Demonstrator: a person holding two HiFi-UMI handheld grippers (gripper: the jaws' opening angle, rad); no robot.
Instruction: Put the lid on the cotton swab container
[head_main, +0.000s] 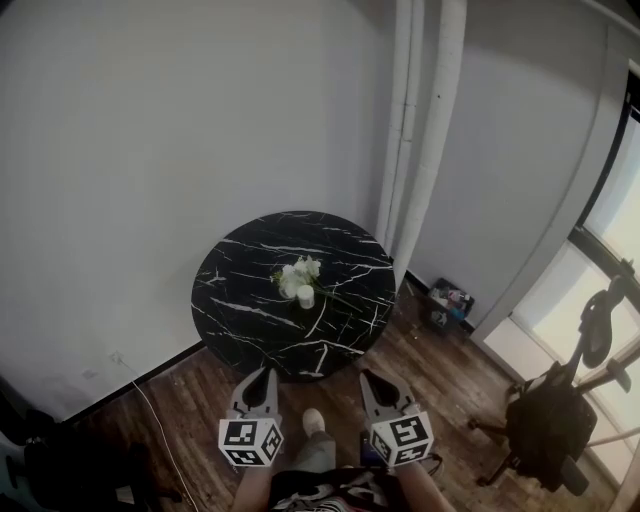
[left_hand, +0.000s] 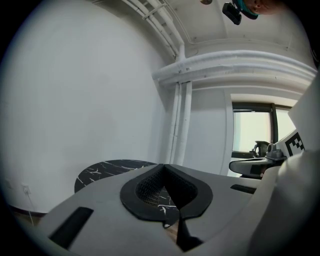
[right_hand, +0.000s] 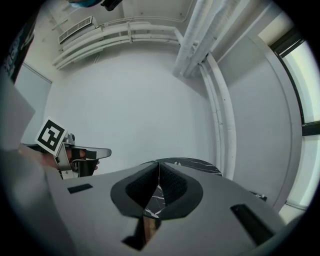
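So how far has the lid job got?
Nothing looks done. The left gripper and right gripper are shut, empty, short of the black table. White things at its middle are too small to tell lid from container. Everything remains.

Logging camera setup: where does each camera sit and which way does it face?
Head view: on the person's head, looking down at the black table with flowers; left gripper, right gripper and a shoe show below.
Left gripper view: on the left gripper, facing the table along its shut jaws; right gripper at right edge.
Right gripper view: likewise on the right gripper, jaws shut; left gripper at left edge.
All share the table.
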